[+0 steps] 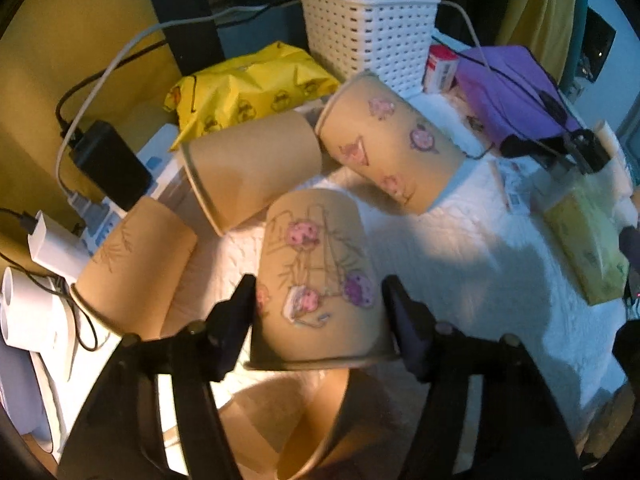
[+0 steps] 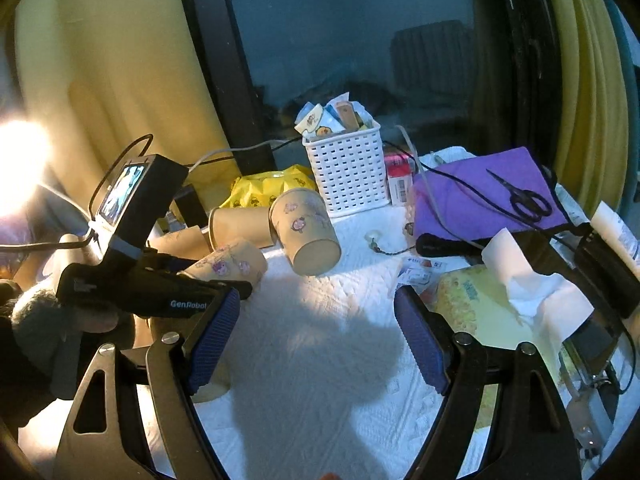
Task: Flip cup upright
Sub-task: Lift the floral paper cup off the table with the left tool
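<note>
A tan paper cup with pink and purple flowers (image 1: 320,272) is between the fingers of my left gripper (image 1: 319,304), its base pointing away and its rim toward the camera. The fingers sit at its two sides and hold it off the white cloth. In the right wrist view this cup (image 2: 230,266) shows beyond the left gripper's body (image 2: 132,264). My right gripper (image 2: 318,334) is open and empty above the white cloth (image 2: 320,360).
Other paper cups lie on their sides: a flowered one (image 1: 394,152), a plain one (image 1: 252,172), one at left (image 1: 136,268), one below (image 1: 296,420). White basket (image 1: 368,32), yellow bag (image 1: 248,88), purple cloth (image 1: 512,88), tissue pack (image 1: 588,244), chargers (image 1: 108,164), scissors (image 2: 524,196).
</note>
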Demonstrator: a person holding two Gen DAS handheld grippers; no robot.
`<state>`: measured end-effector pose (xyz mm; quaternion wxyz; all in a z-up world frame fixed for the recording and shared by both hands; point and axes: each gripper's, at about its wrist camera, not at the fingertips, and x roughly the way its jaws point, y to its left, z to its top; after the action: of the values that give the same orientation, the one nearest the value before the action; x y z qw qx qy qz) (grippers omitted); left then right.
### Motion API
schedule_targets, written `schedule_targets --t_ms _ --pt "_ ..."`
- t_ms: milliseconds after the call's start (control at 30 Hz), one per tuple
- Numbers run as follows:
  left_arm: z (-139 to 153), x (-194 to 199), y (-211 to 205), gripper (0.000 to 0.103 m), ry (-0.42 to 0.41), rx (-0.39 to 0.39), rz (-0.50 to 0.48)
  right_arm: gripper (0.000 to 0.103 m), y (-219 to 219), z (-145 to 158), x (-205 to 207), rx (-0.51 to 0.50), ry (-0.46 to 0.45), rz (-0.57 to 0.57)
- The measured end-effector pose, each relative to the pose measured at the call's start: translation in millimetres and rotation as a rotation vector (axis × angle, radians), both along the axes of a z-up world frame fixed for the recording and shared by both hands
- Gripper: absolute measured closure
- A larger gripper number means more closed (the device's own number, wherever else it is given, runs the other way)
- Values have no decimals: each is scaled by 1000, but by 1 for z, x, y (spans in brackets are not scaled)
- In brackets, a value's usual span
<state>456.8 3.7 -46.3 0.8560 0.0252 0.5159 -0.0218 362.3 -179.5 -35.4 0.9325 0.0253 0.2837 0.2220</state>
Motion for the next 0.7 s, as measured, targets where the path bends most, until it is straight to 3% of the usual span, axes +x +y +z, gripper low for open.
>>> schedule_targets --t_ms 333,533,700 --pt "70 -41 -20 40 -165 -30 -128 21 -17 25 -33 -4 -54 -43" --pt "111 -98 -34 40 -247 -64 -223 21 -22 42 -76 -20 -98 -51" --pt "116 -156 -40 40 -257 -91 -307 21 -20 49 -121 -39 -117 -26"
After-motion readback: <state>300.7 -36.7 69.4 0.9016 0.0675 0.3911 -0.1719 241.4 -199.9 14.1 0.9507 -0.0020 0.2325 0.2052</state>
